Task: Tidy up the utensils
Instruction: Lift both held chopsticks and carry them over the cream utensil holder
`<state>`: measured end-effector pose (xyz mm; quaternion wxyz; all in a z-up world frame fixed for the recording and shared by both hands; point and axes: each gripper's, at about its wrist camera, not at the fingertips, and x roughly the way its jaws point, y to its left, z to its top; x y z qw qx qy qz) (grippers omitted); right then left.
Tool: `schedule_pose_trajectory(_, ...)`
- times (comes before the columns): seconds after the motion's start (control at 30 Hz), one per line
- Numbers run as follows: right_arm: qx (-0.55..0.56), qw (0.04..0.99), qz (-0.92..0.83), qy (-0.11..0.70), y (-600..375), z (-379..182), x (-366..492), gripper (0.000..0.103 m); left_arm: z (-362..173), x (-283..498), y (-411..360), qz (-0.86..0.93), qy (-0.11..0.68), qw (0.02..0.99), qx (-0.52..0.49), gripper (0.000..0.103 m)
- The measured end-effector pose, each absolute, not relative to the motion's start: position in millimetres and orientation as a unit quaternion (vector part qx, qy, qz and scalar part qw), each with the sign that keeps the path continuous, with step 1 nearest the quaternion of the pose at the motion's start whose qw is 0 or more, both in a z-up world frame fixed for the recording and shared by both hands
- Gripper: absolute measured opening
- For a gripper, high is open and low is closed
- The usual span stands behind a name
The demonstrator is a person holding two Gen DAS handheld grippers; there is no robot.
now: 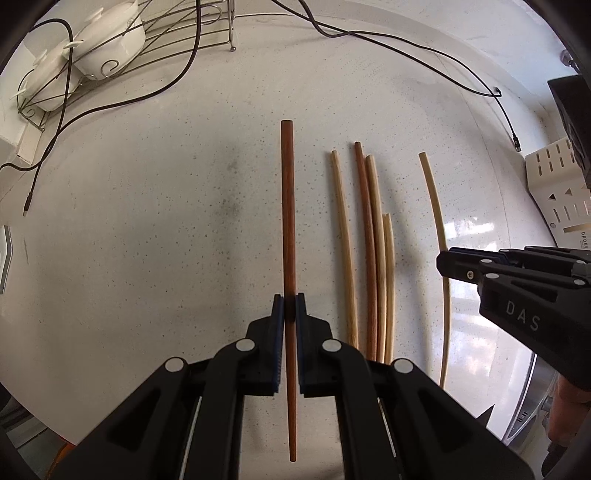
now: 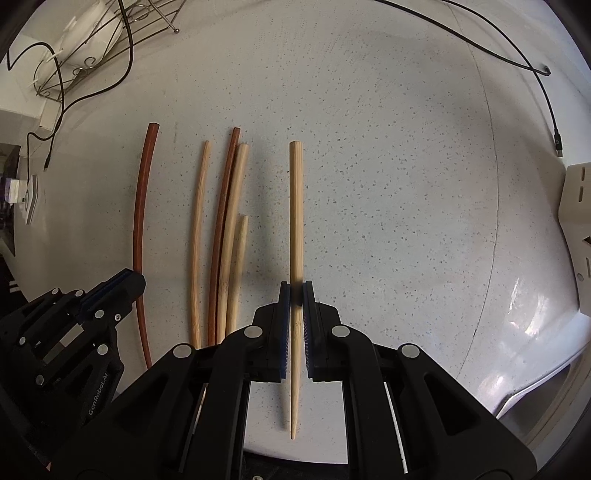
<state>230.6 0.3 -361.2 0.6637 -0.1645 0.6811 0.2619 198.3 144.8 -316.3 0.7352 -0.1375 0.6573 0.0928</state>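
Observation:
My left gripper (image 1: 290, 308) is shut on a dark red-brown chopstick (image 1: 287, 206) that points away along the fingers, over the speckled white counter (image 1: 147, 221). My right gripper (image 2: 296, 295) is shut on a light bamboo chopstick (image 2: 296, 206), held the same way. Between them several chopsticks lie side by side on the counter: a light one (image 1: 343, 229), a dark one (image 1: 367, 236), a light one (image 1: 377, 240) and a shorter-looking light one (image 1: 388, 280). The same group shows in the right wrist view (image 2: 221, 236). The right gripper also shows in the left wrist view (image 1: 458, 264), the left in the right wrist view (image 2: 129, 288).
A wire rack (image 1: 110, 48) with white lidded dishes (image 1: 110, 33) stands at the far left. Black cables (image 1: 406, 40) trail across the back of the counter. A cream slotted holder (image 1: 554, 184) stands at the right. A sink rim (image 2: 535, 369) lies near right.

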Motion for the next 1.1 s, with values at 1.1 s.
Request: schedule_pose_trajectory(1.1,-0.055,0.817,0.177,0.546,-138.1,-226.3,260.6,0.006,-218.0,260.3,61.0,-0.005,0.536,0.842,-0.066,0.006)
